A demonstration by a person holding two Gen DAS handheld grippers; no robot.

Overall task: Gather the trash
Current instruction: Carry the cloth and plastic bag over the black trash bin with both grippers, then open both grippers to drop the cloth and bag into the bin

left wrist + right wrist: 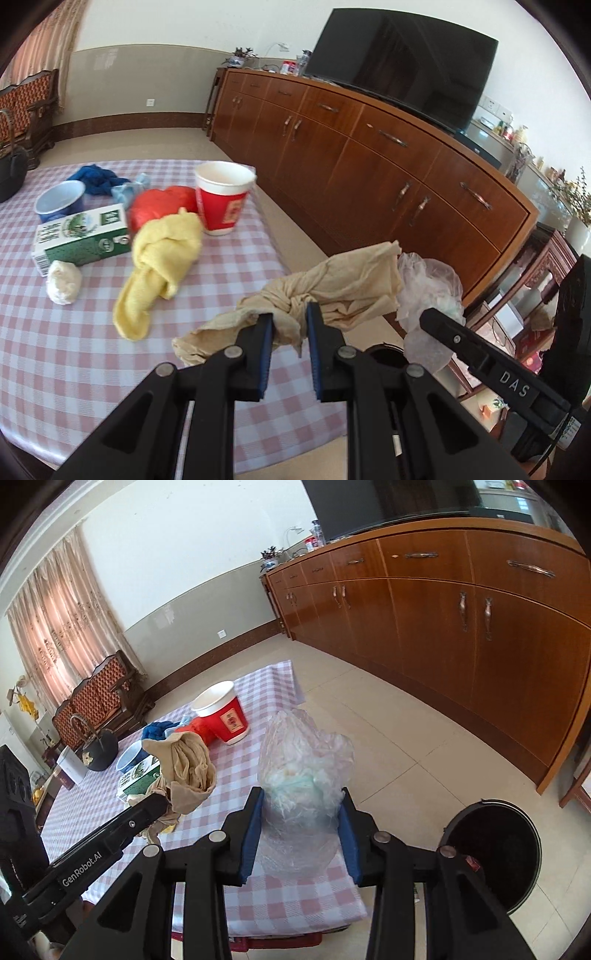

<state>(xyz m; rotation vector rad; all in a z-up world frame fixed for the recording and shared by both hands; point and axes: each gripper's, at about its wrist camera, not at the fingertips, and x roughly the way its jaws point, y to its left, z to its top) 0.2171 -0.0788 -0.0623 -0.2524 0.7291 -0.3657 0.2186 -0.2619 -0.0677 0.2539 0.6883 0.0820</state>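
Observation:
My left gripper (290, 314) is shut on a crumpled beige rag (343, 291), held above the near right corner of the checked table (74, 369). My right gripper (301, 806) is shut on a crumpled clear plastic bag (303, 771) with white and pale green bits inside. The bag (428, 295) hangs just right of the rag in the left wrist view. The rag (184, 771) and the left gripper's fingers (147, 808) show at the left of the right wrist view. A round black bin (495, 853) stands on the floor at the lower right, beside the table.
On the table lie a yellow cloth (162, 266), a red paper cup (223, 199), a green carton (83, 232), a red bag (159, 206), a white wad (64, 282), a blue bowl (61, 201) and a blue cloth (98, 179). A long wooden sideboard (369, 166) with a television runs along the right.

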